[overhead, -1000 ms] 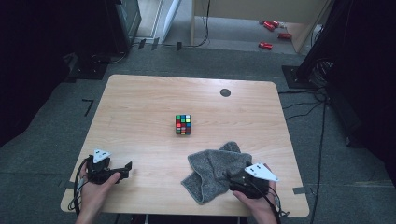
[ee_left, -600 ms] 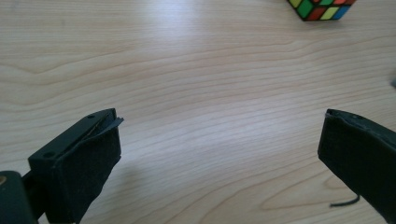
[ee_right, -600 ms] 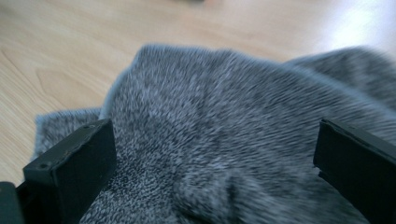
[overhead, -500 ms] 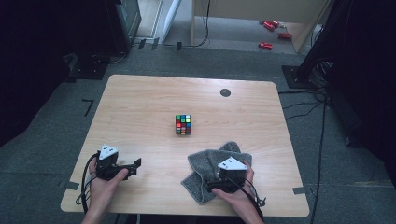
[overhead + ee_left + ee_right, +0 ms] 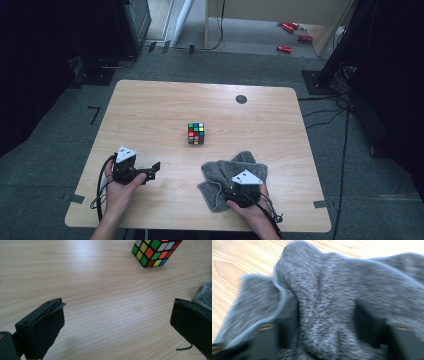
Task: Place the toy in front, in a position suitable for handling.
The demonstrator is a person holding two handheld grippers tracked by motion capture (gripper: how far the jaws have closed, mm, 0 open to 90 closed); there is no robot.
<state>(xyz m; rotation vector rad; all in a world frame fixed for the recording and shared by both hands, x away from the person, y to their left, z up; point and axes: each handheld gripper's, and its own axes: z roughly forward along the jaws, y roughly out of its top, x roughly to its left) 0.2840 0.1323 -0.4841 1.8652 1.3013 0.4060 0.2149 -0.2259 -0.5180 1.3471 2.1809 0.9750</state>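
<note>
My right gripper point(image 5: 240, 194) has just been closing its fingers on a fold of the grey towel point(image 5: 227, 172), bunched just right of and nearer me than the puzzle cube point(image 5: 196, 133). Left gripper point(image 5: 150, 170) fingers spread, holding nothing, low over the table point(image 5: 150, 110), well left of the towel.

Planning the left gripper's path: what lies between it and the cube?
Bare wood. In the left gripper view, only tabletop runs from the gripper to the cube; the towel sits aside.
</note>
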